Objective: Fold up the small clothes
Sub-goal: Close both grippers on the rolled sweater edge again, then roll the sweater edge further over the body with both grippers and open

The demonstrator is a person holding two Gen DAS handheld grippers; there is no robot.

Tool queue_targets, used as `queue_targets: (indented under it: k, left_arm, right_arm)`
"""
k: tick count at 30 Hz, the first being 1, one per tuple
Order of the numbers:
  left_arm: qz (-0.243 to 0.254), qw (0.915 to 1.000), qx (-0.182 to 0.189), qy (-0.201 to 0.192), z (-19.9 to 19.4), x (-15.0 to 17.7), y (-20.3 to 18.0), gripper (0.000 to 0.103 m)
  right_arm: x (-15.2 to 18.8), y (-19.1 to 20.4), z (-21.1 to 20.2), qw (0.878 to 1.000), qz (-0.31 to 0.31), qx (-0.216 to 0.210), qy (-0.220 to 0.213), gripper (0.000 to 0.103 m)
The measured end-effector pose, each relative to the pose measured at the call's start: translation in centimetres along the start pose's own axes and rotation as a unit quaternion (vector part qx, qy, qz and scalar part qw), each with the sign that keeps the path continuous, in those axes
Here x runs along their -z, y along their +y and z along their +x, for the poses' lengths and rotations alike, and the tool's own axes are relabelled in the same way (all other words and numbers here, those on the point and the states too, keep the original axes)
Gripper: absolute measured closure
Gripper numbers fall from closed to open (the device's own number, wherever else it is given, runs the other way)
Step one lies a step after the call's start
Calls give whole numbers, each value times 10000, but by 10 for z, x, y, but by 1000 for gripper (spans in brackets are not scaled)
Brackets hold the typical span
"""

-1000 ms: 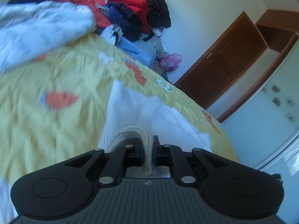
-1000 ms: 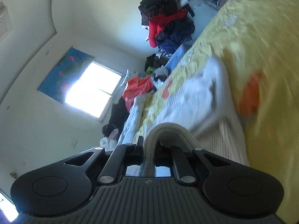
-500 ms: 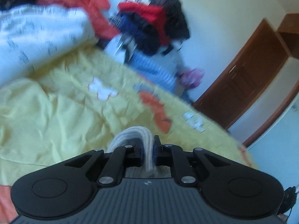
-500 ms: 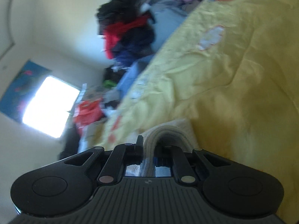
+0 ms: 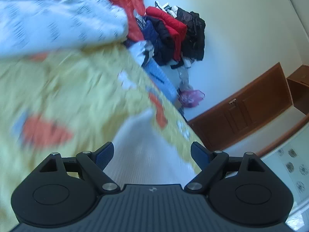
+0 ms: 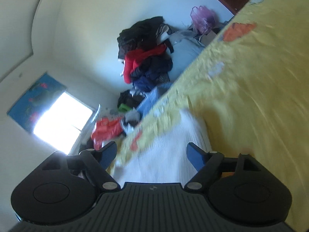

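Observation:
A white ribbed knit garment [image 5: 143, 148] lies flat on the yellow bedsheet [image 5: 73, 94], just ahead of my left gripper [image 5: 152, 154]. Its jaws are opening and stand wide apart; the cloth lies below them, touching neither blue pad. In the right wrist view the same white garment [image 6: 164, 154] stretches out under my right gripper [image 6: 151, 154], whose jaws are also opening wide with no cloth pinched between the pads. Both views are blurred by motion.
A white patterned quilt [image 5: 54, 19] is heaped at the far left of the bed. A pile of red, navy and black clothes [image 5: 173, 32] stands against the wall beyond the bed. A brown door [image 5: 249, 108] is at the right, a bright window [image 6: 59, 114] at the left.
Both grippers were shut on a folded edge of the white garment; both have let go and opened wide. The garment now lies spread on the sheet.

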State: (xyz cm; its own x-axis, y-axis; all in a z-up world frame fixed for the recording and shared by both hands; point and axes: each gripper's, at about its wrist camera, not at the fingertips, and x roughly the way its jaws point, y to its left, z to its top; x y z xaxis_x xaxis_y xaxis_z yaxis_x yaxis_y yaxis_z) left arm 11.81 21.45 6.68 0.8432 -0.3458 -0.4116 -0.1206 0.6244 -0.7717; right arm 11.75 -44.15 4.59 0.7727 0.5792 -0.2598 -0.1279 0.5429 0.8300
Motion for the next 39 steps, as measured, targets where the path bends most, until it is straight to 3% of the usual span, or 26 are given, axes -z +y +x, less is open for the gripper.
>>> queue_targets:
  k: [3,6,8,12,15,18,19,20,21,23,27,33,39]
  left_arm:
    - [-277,9994,73,197,-19,43,20,16]
    - [-427,9985,-114,336,-18,71,33,16]
    - [-517,9976,-156,424,-10,80,33,16]
    - [-243,9992,-185,264,10,88,20,16]
    - [-32,9995,-329,-25,24,92,10,7]
    - [108,9983,-530,-227,35,95,1,8]
    - [155,9977,-604,-262,36,96,-1,20]
    - [206,9966,-765,-247,39,96,-3,52]
    - [257,9951,-937,-155,43,95,-2,65]
    - [121,9969,-777,-32,44,90,2,78]
    - [429,9958,-805,14,32,84,-13,81]
    - [651,9965,-504,107,-17,85,-37,82]
    - [823,9938,-498,558,-84,130,-13,81]
  right_arm:
    - [39,-11,-29,9994,-45,304,158,15]
    - [67,-31,-32,9970,264,671,278,15]
    - [73,-28,-29,9973,235,688,65,16]
    - [69,-24,-2,9968,578,536,155,15]
    - [71,-6,28,9946,144,999,227,17]
    - [76,3,47,9916,-290,1245,172,29]
    - [77,2,49,9905,-320,1331,153,43]
    - [76,-1,51,9903,-254,1359,141,49]
    - [76,-5,50,9917,-132,1275,125,51]
    - [73,-11,46,9930,29,1168,158,57]
    - [60,0,36,9950,-1,983,160,69]
    - [55,42,-6,9962,-540,603,314,72]
    - [89,40,-79,9967,-454,341,573,72]
